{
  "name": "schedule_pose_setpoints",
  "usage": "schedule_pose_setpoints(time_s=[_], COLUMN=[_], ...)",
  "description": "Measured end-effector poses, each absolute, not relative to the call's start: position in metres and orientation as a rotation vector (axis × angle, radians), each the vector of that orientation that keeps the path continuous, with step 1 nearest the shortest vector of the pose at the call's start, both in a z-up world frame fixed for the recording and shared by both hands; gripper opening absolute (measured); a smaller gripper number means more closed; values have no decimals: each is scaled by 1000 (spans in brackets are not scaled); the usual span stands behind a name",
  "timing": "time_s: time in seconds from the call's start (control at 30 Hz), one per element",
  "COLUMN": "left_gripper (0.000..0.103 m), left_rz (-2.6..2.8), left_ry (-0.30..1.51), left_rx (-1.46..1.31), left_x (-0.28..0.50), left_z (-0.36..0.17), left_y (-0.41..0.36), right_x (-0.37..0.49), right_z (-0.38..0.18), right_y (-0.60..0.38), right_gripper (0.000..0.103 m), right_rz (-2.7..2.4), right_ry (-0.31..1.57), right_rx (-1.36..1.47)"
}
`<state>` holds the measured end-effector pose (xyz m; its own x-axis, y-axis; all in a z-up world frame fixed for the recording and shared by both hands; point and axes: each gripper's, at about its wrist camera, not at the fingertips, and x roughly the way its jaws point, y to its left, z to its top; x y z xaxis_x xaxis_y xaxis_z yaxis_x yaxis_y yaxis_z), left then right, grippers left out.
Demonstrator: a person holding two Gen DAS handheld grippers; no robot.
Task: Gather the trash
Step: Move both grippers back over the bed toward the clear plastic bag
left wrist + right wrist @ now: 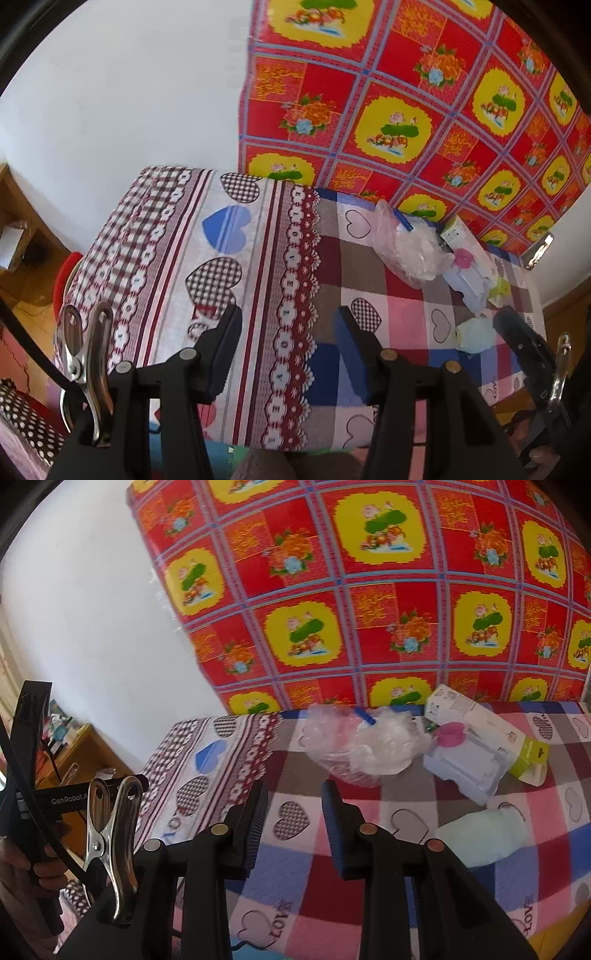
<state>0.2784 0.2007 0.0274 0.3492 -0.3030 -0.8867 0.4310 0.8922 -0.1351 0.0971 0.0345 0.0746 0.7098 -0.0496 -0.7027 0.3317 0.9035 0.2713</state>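
Both grippers, left (288,328) and right (295,805), I logged with fingers parted, gripping nothing; trash — plastic bag (362,746), white box (476,731), pale green wad (484,834) — lay along my table's (295,915) far edge.

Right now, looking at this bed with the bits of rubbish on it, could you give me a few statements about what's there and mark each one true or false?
1. The clear plastic bag lies on the patchwork bedspread. True.
2. The right gripper is clamped on the bag. False: its jaws stand apart with nothing between them, short of the bag.
3. A white box lies to the right of the bag. True.
4. The pale green wad sits inside the bag. False: it lies apart, nearer the front edge.
5. The left gripper holds nothing. True.
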Motion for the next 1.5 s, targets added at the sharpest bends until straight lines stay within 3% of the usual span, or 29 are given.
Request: schedule_pose_setpoints(time_s=[0.93,1.5], left_gripper=[55,55], left_rz=[-450,-385], left_ry=[1182,1270], left_rx=[172,184], left_x=[312,348], left_z=[-41,-101], left_y=[35,-16], right_x=[143,173], right_z=[16,-31], right_y=[-97,-136], right_gripper=[32,32], right_rz=[-111,-87], right_ry=[844,919], right_rx=[445,525])
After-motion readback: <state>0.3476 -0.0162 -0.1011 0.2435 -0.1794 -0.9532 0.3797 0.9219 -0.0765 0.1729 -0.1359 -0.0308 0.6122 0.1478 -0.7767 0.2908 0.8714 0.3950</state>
